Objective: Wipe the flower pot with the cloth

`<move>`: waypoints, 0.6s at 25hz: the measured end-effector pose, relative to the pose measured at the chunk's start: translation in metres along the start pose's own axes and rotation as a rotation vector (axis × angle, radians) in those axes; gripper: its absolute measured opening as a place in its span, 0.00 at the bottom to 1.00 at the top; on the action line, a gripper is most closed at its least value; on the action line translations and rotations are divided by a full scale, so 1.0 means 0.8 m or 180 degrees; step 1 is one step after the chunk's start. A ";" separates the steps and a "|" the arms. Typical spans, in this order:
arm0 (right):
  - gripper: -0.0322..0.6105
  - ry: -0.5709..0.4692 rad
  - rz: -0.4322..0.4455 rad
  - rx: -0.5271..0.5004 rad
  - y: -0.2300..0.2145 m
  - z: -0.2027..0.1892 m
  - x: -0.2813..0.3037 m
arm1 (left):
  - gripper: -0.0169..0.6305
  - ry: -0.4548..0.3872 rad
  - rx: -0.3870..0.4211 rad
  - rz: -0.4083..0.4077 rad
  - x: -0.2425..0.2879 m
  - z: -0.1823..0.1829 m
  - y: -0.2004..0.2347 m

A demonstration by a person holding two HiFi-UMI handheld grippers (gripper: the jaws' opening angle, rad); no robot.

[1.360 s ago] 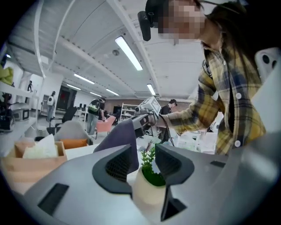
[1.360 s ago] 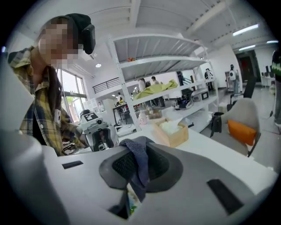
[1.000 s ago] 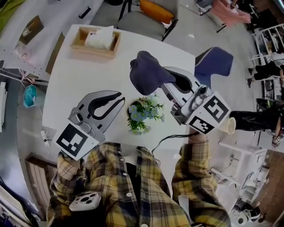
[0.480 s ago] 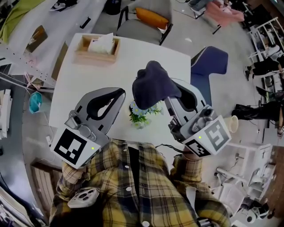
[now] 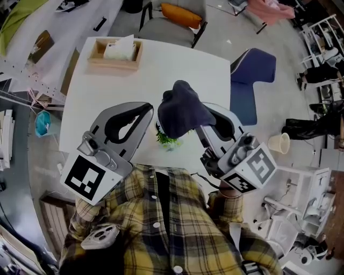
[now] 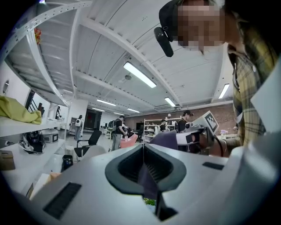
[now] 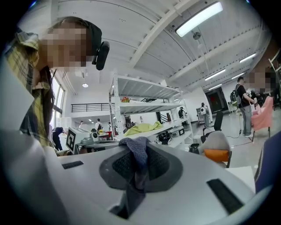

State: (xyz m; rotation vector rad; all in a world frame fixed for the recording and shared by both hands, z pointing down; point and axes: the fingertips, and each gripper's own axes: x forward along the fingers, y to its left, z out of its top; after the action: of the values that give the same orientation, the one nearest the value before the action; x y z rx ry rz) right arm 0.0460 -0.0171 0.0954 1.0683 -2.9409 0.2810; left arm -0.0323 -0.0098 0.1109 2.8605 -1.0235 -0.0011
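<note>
Jaws: right gripper point(image 7: 139, 151) pinches the one cloth point(image 5: 180, 110); left gripper point(image 6: 143, 151) pressed together. One bench point(image 5: 107, 91), far half open except one tissue box point(image 5: 115, 49). Cloth overhangs the one flower pot point(image 5: 167, 140), by the near edge.

The white table point(image 5: 161, 70) lies open at 12 o'clock: a broad bare stretch runs from my jaw tips to the far edge. The only thing out there is the wooden tissue box point(image 5: 115, 51) at 11 o'clock, in the far corner, well apart. Between my left gripper point(image 5: 147, 109) and my right gripper point(image 5: 209, 115) the way is blocked: the cloth point(image 5: 180, 107), clamped in the right one, bulges just beside the left tips and hangs over the flower pot point(image 5: 168, 142). The table at 9 o'clock of my left gripper is bare. Off the table, a chair with an orange cushion point(image 5: 180, 15) stands at 12 o'clock and a blue chair point(image 5: 251, 75) at 2 o'clock.
</note>
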 end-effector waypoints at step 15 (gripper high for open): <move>0.07 0.0181 0.0023 0.0033 0.002 -0.012 0.001 | 0.05 0.0028 0.0044 0.0036 0.006 -0.003 -0.004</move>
State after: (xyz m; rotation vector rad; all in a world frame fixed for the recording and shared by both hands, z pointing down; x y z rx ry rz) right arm 0.0437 -0.0149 0.1043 1.0333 -2.8969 0.3217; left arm -0.0269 -0.0101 0.1130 2.8644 -1.0420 0.0194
